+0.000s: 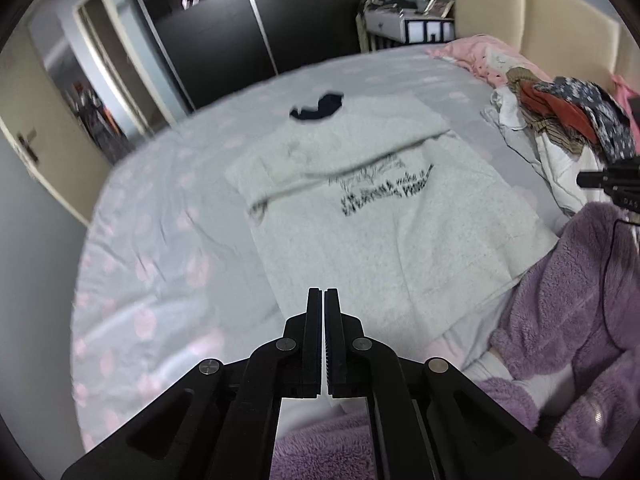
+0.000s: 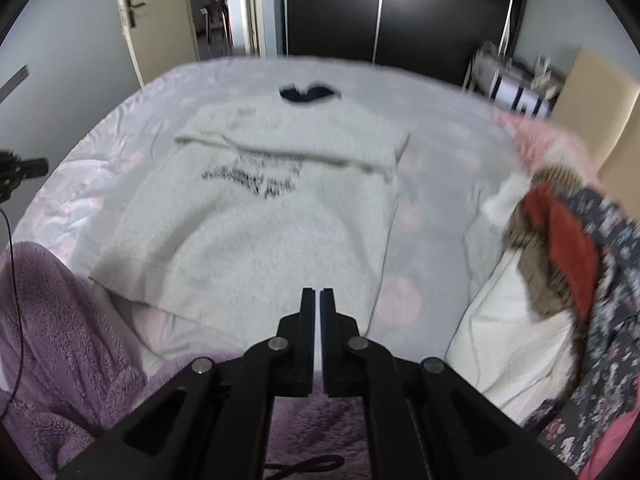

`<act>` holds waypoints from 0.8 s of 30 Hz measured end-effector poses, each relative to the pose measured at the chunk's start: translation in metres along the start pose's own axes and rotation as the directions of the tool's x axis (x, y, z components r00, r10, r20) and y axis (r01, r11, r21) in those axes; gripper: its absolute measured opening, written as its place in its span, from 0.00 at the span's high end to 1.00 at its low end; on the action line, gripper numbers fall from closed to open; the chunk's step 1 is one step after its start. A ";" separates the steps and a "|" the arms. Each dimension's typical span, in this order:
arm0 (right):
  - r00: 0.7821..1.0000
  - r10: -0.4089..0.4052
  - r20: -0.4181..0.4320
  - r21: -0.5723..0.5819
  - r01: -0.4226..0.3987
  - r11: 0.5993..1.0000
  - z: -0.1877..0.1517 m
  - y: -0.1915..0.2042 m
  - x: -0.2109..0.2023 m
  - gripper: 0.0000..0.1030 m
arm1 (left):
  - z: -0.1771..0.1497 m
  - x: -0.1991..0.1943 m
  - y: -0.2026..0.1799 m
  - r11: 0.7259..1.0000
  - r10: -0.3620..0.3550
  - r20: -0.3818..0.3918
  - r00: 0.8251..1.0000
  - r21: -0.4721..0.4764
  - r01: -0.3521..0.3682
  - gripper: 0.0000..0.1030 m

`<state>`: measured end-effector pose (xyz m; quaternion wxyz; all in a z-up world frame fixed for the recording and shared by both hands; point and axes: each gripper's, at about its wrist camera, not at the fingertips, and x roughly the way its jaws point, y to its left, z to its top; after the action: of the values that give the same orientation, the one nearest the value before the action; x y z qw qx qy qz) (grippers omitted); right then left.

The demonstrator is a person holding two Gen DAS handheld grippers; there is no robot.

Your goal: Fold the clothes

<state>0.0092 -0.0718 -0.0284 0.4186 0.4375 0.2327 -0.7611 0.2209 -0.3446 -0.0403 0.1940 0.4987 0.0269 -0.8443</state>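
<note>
On the bed (image 1: 160,240) I see the white sweater (image 1: 380,232) lying partly folded; my left tongs (image 1: 322,294) and right tongs (image 2: 317,294) hang closed and empty above its hem.

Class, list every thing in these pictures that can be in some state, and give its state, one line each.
White sweater: spread flat on the bed, top part folded down.
Left tool: shut, empty.
Right tool: shut, empty.
Clothes pile: unfolded, heaped.
Door: open.
Dark wardrobe: shut.
</note>
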 end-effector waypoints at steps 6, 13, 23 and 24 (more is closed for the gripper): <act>0.975 0.087 -0.204 0.100 -0.068 0.993 0.006 -0.036 0.048 0.78 | -0.009 0.052 0.031 0.995 -0.064 -0.179 0.982 -0.092 0.048 0.55; 0.895 0.203 -0.397 0.301 -0.082 0.950 0.012 -0.070 0.105 0.64 | -0.023 0.124 0.044 0.976 -0.178 -0.429 0.886 -0.195 0.101 0.46; 0.675 0.232 -0.701 0.346 0.038 0.938 0.020 -0.086 0.188 0.58 | -0.040 0.213 0.040 0.940 -0.307 -0.664 0.682 -0.323 0.109 0.36; 0.650 0.240 -0.721 0.350 0.042 0.936 0.016 -0.086 0.196 0.58 | -0.045 0.220 0.040 0.934 -0.324 -0.680 0.658 -0.339 0.110 0.36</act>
<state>-0.1226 -0.1219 -0.1899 0.2446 0.7901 0.2271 -0.5141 0.1782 -0.4372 -0.2447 0.1298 0.7536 0.2753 -0.5826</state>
